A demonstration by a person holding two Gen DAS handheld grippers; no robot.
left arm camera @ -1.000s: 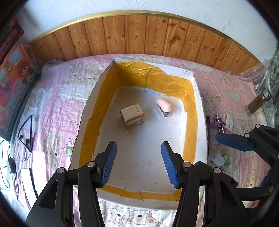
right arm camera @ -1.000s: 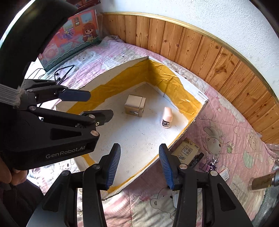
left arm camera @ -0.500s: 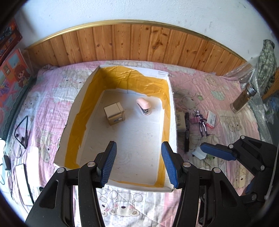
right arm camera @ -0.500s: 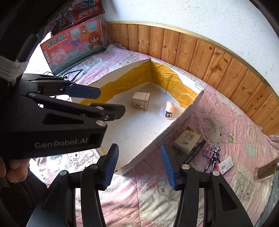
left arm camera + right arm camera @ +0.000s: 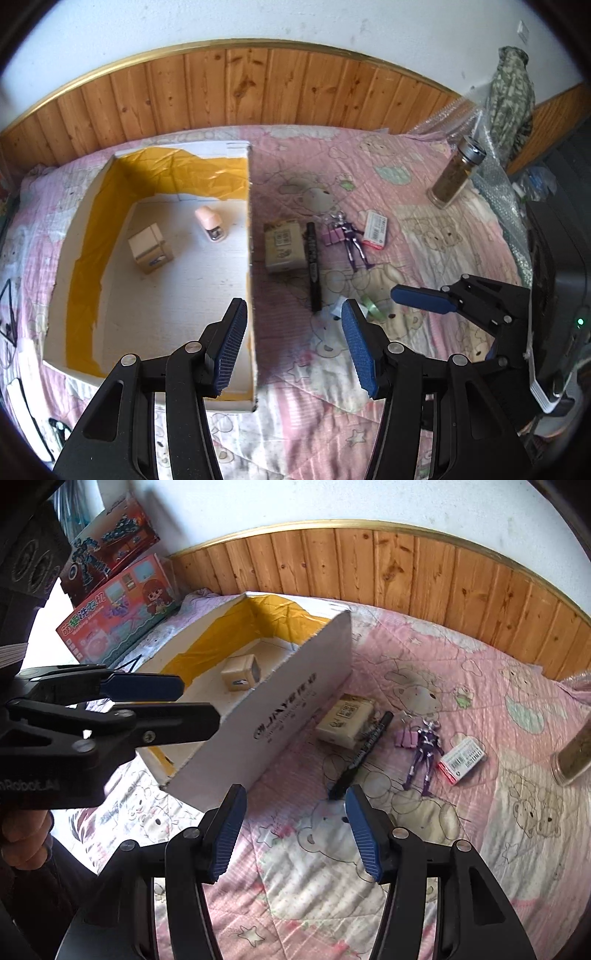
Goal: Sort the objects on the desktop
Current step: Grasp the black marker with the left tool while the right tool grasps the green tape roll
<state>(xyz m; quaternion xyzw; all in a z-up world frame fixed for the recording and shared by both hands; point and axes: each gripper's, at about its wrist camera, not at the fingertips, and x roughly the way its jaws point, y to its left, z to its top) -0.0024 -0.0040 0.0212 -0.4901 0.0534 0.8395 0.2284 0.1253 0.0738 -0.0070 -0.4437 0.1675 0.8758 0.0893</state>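
Observation:
A white box lined with yellow tape (image 5: 250,206) (image 5: 295,686) lies on the pink quilt. Inside it are a small tan carton (image 5: 150,249) (image 5: 241,672) and a pink stapler (image 5: 211,223). Right of the box lie a beige packet (image 5: 283,245) (image 5: 345,716), a black marker (image 5: 312,266) (image 5: 364,752), a purple binder clip (image 5: 334,235) (image 5: 406,737), a purple figure (image 5: 354,240) (image 5: 424,753), a red-white card (image 5: 376,229) (image 5: 461,760) and green tape (image 5: 373,305). My left gripper (image 5: 293,350) is open above the box's right wall. My right gripper (image 5: 295,836) is open above the quilt, near the marker's tip.
A glass jar (image 5: 458,170) (image 5: 574,757) stands at the right by bubble wrap (image 5: 495,177). Toy boxes (image 5: 114,602) lean on the wall at the left. Wood panelling (image 5: 258,88) backs the bed. Cables (image 5: 7,314) lie at the far left.
Both grippers have moved right and back from over the box. The items on the quilt right of the box have come into view. Both stay open.

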